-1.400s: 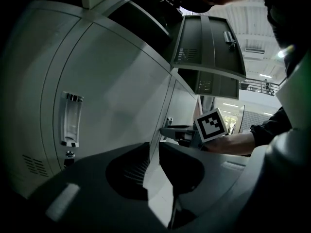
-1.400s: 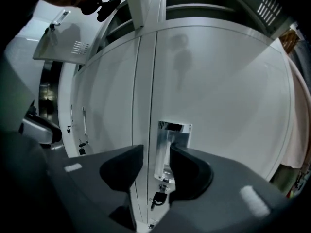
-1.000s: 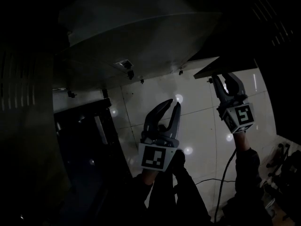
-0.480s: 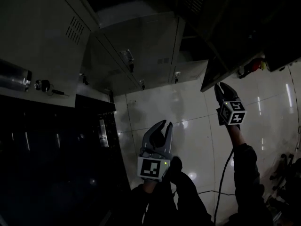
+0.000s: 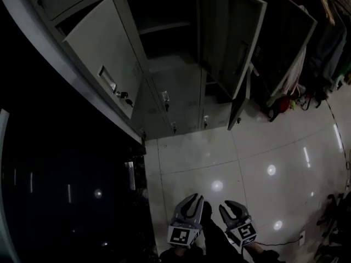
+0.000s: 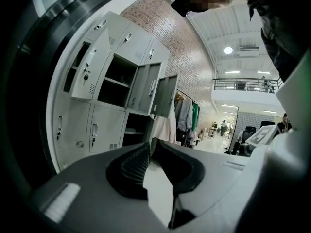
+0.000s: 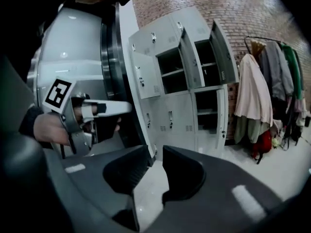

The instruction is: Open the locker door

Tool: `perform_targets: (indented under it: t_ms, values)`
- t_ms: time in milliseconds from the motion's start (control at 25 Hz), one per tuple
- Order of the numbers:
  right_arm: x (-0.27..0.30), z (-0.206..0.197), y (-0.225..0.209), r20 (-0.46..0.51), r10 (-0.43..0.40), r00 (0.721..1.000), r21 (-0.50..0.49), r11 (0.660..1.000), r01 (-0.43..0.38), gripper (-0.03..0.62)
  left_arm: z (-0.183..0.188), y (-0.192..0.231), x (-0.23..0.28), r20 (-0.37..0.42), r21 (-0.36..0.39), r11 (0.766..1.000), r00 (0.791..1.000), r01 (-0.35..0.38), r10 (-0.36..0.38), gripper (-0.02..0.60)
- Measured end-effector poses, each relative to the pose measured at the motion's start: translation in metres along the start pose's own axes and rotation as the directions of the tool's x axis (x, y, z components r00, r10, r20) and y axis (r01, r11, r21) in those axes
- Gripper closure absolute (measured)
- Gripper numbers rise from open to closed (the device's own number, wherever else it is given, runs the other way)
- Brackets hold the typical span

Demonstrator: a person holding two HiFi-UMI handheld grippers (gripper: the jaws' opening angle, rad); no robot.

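Lockers (image 5: 181, 100) fill the top of the head view. Locker door (image 5: 98, 51) at upper left is swung open, with keys (image 5: 125, 96) at its lower edge. A second door (image 5: 244, 43) is open at upper right of centre. My left claw (image 5: 196, 201) and right claw (image 5: 227, 205) are at bottom centre over the tiled floor (image 5: 263, 147), well apart from the lockers. Left jaws are narrowly apart and empty. Right jaws are closing with nothing between them.

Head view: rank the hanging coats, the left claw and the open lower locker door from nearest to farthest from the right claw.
1. left claw, just left of the right claw, whose jaws are closing on nothing.
2. open lower locker door, ahead, swung out over the floor.
3. hanging coats, far right, beyond the lockers.
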State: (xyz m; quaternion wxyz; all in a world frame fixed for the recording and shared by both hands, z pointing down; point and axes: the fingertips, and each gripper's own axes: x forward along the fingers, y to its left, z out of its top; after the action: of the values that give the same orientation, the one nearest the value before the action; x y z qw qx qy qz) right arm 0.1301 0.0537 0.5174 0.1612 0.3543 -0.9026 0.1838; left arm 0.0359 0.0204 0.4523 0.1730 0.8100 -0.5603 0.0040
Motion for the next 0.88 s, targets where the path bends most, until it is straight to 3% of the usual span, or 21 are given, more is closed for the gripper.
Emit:
perform_targets:
  t_ms: [120, 320, 480, 680, 720, 880]
  values:
    - [-0.058, -0.003, 0.068, 0.043, 0.012, 0.999, 0.050, 0.999, -0.014, 0.499, -0.004, -0.030, -0.075, 0.003, 0.019, 1.000, 1.000, 0.007, -0.007, 0.517]
    - [-0.149, 0.002, 0.163, 0.159, -0.008, 0.987, 0.033, 0.999, 0.002, 0.503, -0.012, -0.078, -0.209, 0.000, 0.011, 1.000, 1.000, -0.014, 0.014, 0.516]
    - [-0.214, 0.003, 0.230, 0.203, 0.036, 0.979, -0.016, 0.999, -0.034, 0.503, 0.007, -0.128, -0.299, 0.049, -0.018, 1.000, 0.999, -0.011, 0.012, 0.517]
    - [-0.279, -0.005, 0.275, 0.240, 0.066, 0.968, -0.034, 0.998, -0.060, 0.561, 0.004, -0.194, -0.366, 0.076, -0.018, 0.999, 0.997, 0.034, -0.033, 0.517]
    - [-0.286, -0.006, 0.280, 0.243, 0.070, 0.967, -0.039, 0.997, -0.062, 0.590, 0.001, -0.201, -0.374, 0.073, -0.010, 0.999, 0.996, 0.041, -0.040, 0.517]
    - [-0.303, -0.006, 0.295, 0.251, 0.090, 0.964, -0.075, 0.995, -0.073, 0.604, -0.004, -0.207, -0.389, 0.080, 0.008, 1.000, 0.996, 0.028, -0.029, 0.517]
